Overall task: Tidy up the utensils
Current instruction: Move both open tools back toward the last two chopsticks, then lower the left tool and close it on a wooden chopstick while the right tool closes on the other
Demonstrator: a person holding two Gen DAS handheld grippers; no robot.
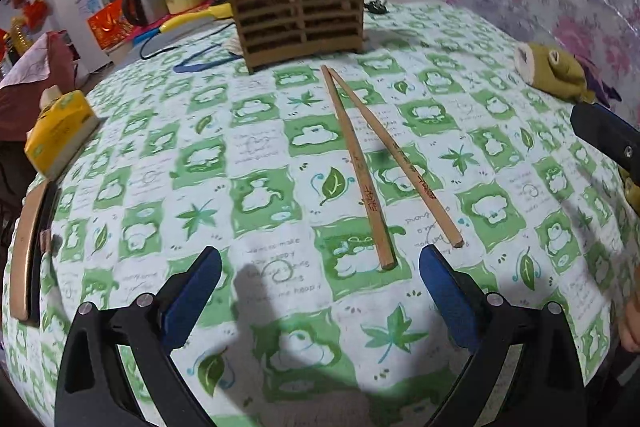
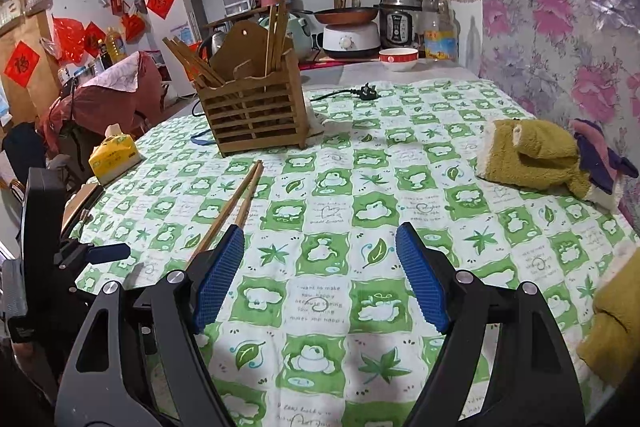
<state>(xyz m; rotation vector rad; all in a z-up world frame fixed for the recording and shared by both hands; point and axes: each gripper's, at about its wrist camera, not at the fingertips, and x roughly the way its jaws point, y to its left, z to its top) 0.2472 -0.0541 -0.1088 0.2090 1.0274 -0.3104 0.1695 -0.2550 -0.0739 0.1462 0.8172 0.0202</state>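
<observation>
Left wrist view, left to right: yellow tissue pack (image 1: 60,133); left gripper (image 1: 320,285) spread, empty; slatted wooden holder (image 1: 296,15); two chopsticks (image 1: 360,171) lying on the green-checked tablecloth (image 1: 160,167), red lettering unreadable, probably Chinese; olive plush toy (image 1: 556,71). Right gripper (image 2: 320,267) spread, empty.
</observation>
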